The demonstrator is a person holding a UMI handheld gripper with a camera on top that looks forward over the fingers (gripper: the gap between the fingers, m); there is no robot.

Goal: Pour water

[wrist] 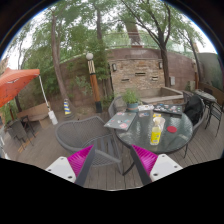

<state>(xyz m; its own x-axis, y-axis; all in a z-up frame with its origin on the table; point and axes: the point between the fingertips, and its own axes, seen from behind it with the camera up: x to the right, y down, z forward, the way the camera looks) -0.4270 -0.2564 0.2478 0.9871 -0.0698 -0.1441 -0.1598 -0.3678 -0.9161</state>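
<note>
My gripper (112,163) is open, its two magenta pads (80,160) spread wide with nothing between them, only wooden decking below. Well beyond the fingers to the right stands a round glass patio table (150,142). On it stands a yellow cup or bottle (156,130), with a red item (172,128) beside it and some papers (121,121) at the table's left side. I cannot make out any water vessel for certain at this distance.
A metal patio chair (82,133) stands just beyond the left finger. Another chair (193,108) sits right of the table. An orange umbrella (15,85) is far left, a lamp post (92,80) and a stone wall (135,70) behind, trees above.
</note>
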